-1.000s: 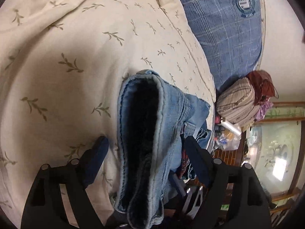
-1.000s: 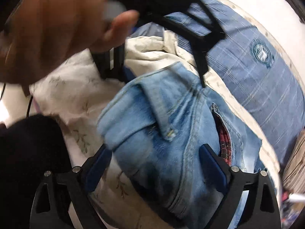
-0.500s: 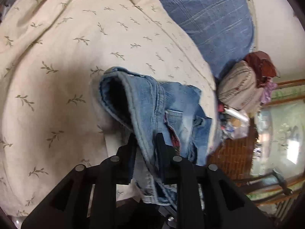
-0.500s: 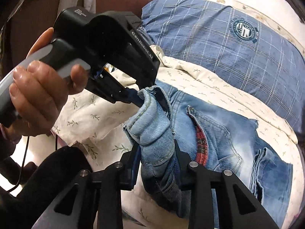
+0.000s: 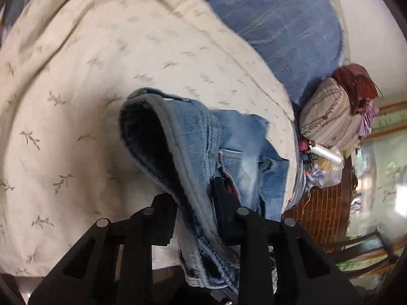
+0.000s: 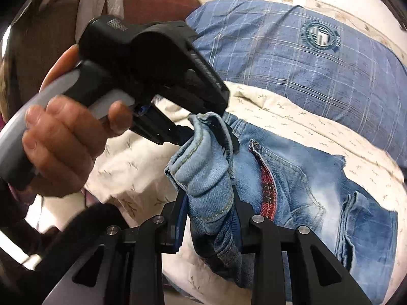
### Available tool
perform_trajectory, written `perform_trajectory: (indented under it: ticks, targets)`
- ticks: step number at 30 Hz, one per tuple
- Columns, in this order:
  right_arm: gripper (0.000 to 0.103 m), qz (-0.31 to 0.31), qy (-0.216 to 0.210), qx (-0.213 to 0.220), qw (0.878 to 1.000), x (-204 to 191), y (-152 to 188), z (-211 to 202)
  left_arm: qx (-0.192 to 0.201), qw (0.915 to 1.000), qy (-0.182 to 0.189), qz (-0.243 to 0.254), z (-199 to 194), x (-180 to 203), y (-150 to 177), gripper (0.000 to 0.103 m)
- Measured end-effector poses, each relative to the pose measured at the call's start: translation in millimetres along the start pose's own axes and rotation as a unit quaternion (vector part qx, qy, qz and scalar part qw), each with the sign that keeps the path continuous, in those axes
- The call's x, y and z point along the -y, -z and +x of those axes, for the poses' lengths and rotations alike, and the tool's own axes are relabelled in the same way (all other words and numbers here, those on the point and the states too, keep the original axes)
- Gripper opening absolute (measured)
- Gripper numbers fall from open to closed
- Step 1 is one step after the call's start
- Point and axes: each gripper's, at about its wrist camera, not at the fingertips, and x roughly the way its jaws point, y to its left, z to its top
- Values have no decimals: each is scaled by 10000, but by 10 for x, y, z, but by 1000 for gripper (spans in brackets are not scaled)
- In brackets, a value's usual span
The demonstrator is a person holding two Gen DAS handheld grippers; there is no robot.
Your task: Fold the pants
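Observation:
Light blue jeans (image 6: 318, 185) with a red plaid pocket lining lie on a cream leaf-print bedspread (image 6: 300, 117). My right gripper (image 6: 207, 203) is shut on a bunched waistband fold of the jeans. In the right wrist view my left gripper (image 6: 208, 132), held in a hand, pinches the same waistband just beyond. In the left wrist view my left gripper (image 5: 195, 200) is shut on the thick waistband edge of the jeans (image 5: 178, 147), which arches up from the bedspread (image 5: 76, 89).
A blue plaid pillow (image 6: 292, 50) lies at the head of the bed, also in the left wrist view (image 5: 267, 25). Beside the bed are a striped bundle (image 5: 328, 117), bottles and bags on a brick-pattern surface (image 5: 320, 203), and a wooden chair (image 5: 361, 249).
Both grippers closed on the jeans' waistband from open a second ago. Since half a second ago both hold on and the waistband has lifted slightly.

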Motion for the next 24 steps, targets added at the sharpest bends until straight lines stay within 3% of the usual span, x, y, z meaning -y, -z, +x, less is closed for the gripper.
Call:
perform_trajectory:
  ticks: [6,9,12,15,17,18,20,22,24]
  targets:
    - [30,1198,-356,229,9919,634,107,-482,2,9951,-351,928,20,862,128,27]
    - [30,1842,-414,278,9816,983,263,-671,-121,9863,-581,1539,247,1383,194,42]
    - [30,2532,-336,252,9665,1365,522,-792,-434,9718,-797,2175,688,1893,275,51]
    - [32,3367,-362,97,9409,1763,865,-795,-808,9593,-980,2521,1146,2170,359,58]
    - [36,4007,-502,4,9148,2015,1131,-747,-1070,9507,-1183,2659,1501,2287,414,60]
    - [38,4410,-615,-13,8954,2162,1295,-709,-1170,9465,-1335,2695,1677,2311,439,62]
    - [46,4791,-727,-9,8748,2304,1455,-677,-1255,9387,-1622,2772,1889,2354,494,66]
    - [49,5005,-960,51,8604,2406,1532,-666,-1243,9322,-1773,2901,1923,2426,541,68]
    - [52,4974,-1105,87,8604,2430,1535,-706,-1317,9276,-1679,3067,1829,2497,568,68]
